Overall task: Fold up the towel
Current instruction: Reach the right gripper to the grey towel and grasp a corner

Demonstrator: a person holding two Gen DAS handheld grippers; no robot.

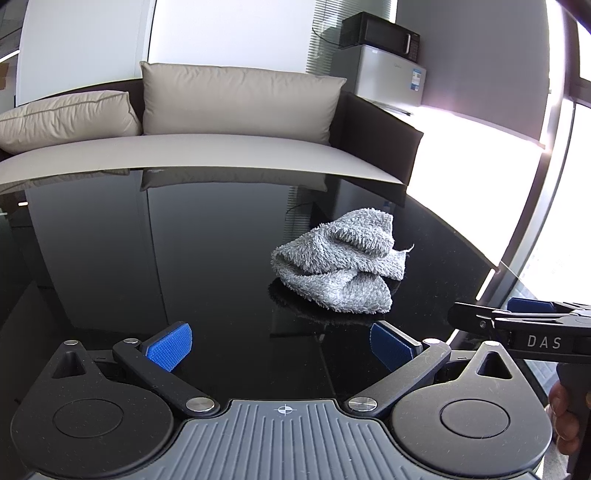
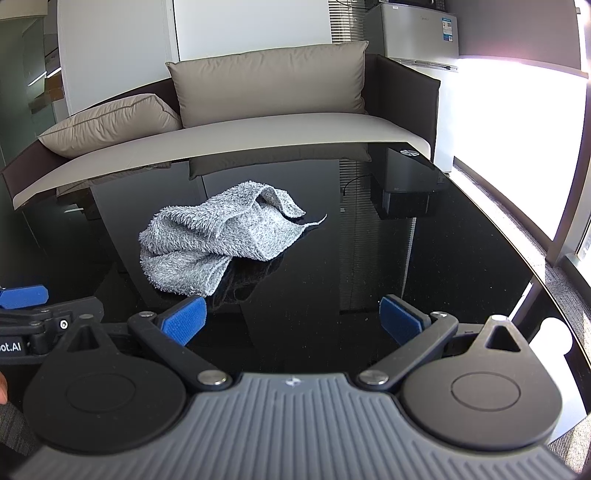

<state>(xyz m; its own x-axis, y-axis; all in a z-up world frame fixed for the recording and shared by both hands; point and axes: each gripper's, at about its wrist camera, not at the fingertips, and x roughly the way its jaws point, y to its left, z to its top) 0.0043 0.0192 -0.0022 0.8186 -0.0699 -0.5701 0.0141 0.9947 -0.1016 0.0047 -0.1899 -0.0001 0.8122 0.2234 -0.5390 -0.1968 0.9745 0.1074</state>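
Glossy black table (image 1: 147, 258) — crumpled grey towel (image 1: 340, 266) atop.

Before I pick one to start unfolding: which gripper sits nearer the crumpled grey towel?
Right, probably. The crumpled grey terry towel lies just beyond the right gripper; the left gripper sits farther back. Both jaws are open.

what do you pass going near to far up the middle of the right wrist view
right gripper, open → bare black table → crumpled grey towel → sofa seat → upright cushion → white wall
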